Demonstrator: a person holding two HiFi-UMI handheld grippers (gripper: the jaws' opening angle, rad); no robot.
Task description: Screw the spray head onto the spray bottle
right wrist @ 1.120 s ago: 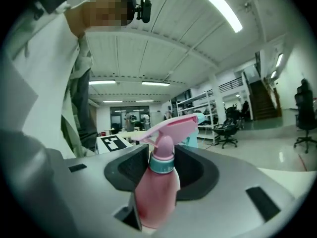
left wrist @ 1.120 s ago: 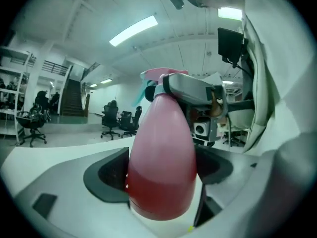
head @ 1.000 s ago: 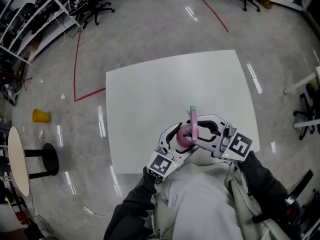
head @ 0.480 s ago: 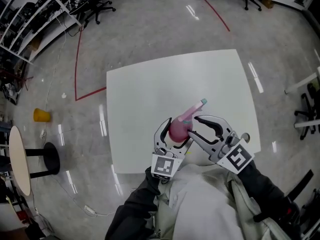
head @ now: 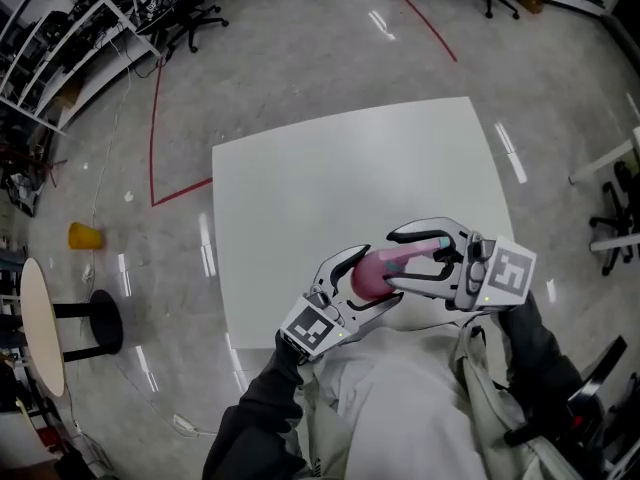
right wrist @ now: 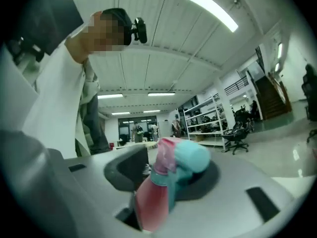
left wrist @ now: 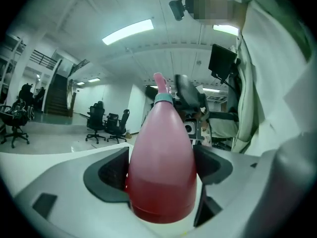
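A pink spray bottle [head: 368, 276] lies level above the near edge of the white table [head: 330, 168], and my left gripper [head: 380, 275] is shut on its body. Its pink and teal spray head [head: 422, 251] sits on the neck and points right. Coming in from the right, my right gripper [head: 392, 260] has just been opening its jaws; they stand wide on either side of the spray head with a gap showing. The left gripper view shows the bottle [left wrist: 161, 167] wedged between the dark pads. The right gripper view shows the spray head [right wrist: 182, 158] between the spread jaws.
The white table is bare beyond the grippers. On the floor to the left lie a yellow object [head: 83, 234] and a red tape line [head: 155, 118], with a round side table [head: 35, 323] nearer. Office chairs [head: 190, 13] and shelving stand at the back.
The bottle has swung from pointing up and away to lying level with its head to the right. My right gripper has come back around the spray head with its jaws wider.
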